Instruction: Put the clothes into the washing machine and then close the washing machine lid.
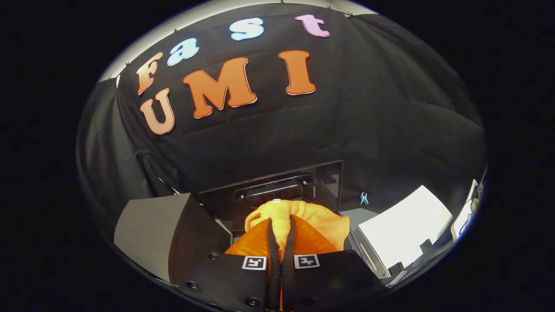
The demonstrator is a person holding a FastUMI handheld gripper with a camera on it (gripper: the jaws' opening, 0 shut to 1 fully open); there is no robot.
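Between my gripper's [281, 242] narrowed fingers, yellow cloth [299, 219] pinched and bunched, held level facing the washing machine's raised lid [277, 188].

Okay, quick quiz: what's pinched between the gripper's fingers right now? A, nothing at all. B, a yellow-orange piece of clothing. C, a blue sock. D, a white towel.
B: the gripper has both fingers closed tight on the yellow-orange garment, which bunches up just ahead of them in front of the dark washing machine.
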